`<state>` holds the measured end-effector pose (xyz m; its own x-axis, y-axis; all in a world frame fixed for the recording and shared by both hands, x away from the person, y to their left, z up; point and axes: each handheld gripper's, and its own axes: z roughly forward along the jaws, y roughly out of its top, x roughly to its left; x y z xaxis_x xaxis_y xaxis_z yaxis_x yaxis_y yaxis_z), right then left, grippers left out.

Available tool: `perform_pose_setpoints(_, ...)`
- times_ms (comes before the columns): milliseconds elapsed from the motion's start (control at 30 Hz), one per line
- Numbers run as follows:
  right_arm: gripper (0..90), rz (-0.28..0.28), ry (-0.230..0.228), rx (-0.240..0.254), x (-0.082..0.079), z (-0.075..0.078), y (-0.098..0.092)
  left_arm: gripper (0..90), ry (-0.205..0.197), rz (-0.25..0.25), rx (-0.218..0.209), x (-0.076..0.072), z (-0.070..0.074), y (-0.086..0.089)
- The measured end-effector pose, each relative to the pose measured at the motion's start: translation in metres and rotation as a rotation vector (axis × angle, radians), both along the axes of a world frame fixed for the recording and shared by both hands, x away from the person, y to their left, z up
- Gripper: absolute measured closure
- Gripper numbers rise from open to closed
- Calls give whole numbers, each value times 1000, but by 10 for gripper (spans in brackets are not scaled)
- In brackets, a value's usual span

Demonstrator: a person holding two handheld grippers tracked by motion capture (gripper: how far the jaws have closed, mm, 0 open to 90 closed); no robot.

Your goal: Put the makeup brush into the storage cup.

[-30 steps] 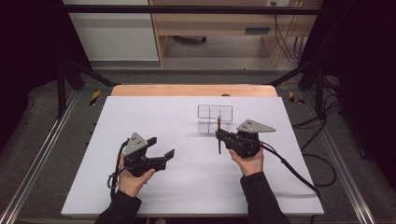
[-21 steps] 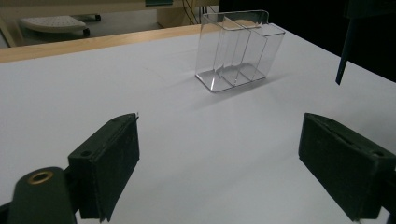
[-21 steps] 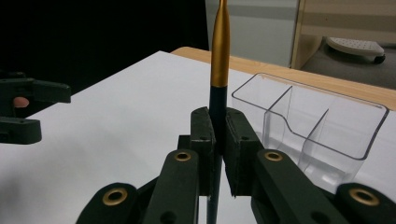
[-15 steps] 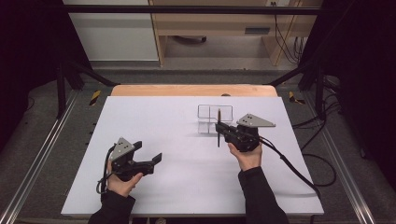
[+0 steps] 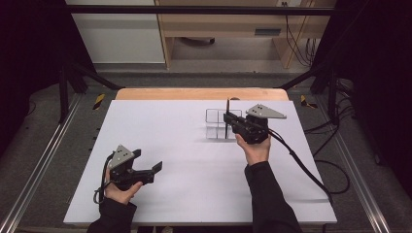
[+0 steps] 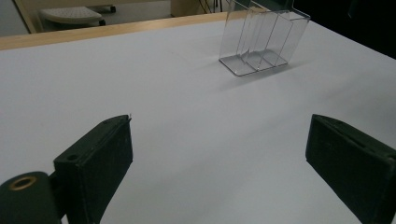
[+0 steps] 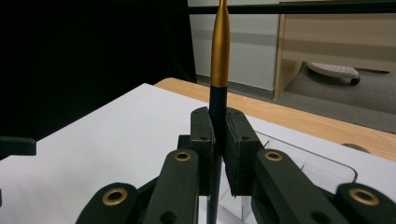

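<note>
A clear plastic holder (image 5: 217, 124) with several narrow compartments stands on the white table (image 5: 194, 145) right of centre; it also appears far off in the left gripper view (image 6: 264, 39). My right gripper (image 5: 227, 120) is shut on a thin pen (image 7: 218, 70) with a dark body and gold upper end, held upright just above the holder's right side. In the right gripper view the holder's rim (image 7: 308, 158) lies below and behind the jaws. My left gripper (image 5: 150, 167) rests near the table's front left, jaws wide apart, nothing between them (image 6: 219, 177).
A wooden strip (image 5: 199, 93) runs along the table's far edge. Black cable (image 5: 301, 165) trails from the right gripper across the table's right side. A metal frame and a wooden desk (image 5: 228, 24) stand beyond the table.
My left gripper has drawn back toward the front left corner of the table. The right gripper with the pen has shifted slightly up and toward the holder.
</note>
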<state>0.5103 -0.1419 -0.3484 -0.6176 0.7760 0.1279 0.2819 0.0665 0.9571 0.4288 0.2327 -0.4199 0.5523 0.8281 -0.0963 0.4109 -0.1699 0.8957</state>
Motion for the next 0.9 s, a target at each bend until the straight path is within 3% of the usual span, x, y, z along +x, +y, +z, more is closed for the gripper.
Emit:
perform_pose_setpoints(300,836,-22,-4,-3,16,4,10,64,7,7,2,1,-1,2)
perform_pose_setpoints(900,835,-63,6,11,43,-3,22,63,6,6,-4,1,1,4)
